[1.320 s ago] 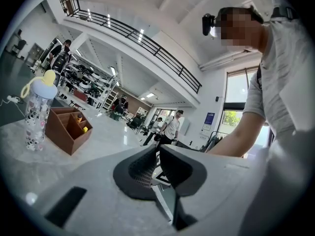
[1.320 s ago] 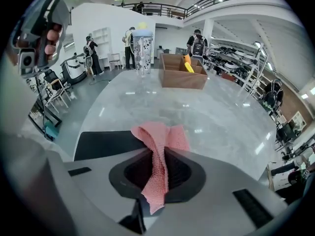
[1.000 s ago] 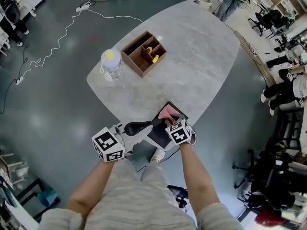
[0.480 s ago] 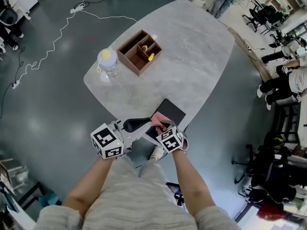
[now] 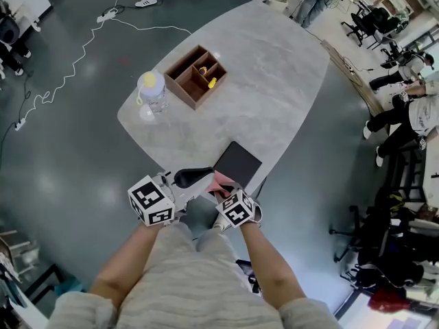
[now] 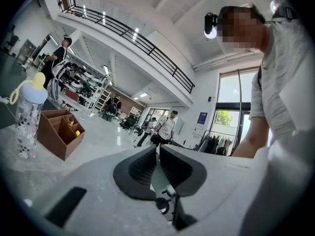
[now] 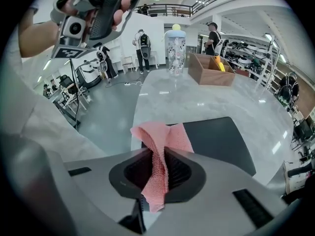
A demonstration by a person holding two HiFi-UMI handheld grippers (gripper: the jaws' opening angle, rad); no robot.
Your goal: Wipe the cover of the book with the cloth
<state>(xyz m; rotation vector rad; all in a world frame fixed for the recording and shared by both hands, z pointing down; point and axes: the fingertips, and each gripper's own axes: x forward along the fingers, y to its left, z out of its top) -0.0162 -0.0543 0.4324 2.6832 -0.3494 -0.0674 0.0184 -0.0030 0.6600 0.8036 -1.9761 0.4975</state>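
Observation:
A black book (image 5: 237, 163) (image 7: 224, 140) lies flat at the near edge of the grey table (image 5: 260, 81). My right gripper (image 5: 224, 185) (image 7: 158, 168) is shut on a pink cloth (image 5: 221, 180) (image 7: 158, 146), whose free end hangs over the book's near corner. My left gripper (image 5: 195, 175) (image 6: 158, 167) is shut with nothing between its jaws and is held off the table's near edge, just left of the cloth. In the left gripper view the book is hidden.
A wooden compartment box (image 5: 197, 75) (image 6: 58, 132) (image 7: 212, 69) holding small yellow items and a clear bottle with a yellow cap (image 5: 152, 92) (image 6: 28, 113) (image 7: 175, 49) stand at the table's far left. People and office chairs (image 5: 384, 29) are around the room; a white cable (image 5: 68, 67) runs across the floor.
My right gripper has drawn back toward me with the cloth, off the middle of the book's cover to its near corner. The left gripper has stayed beside it.

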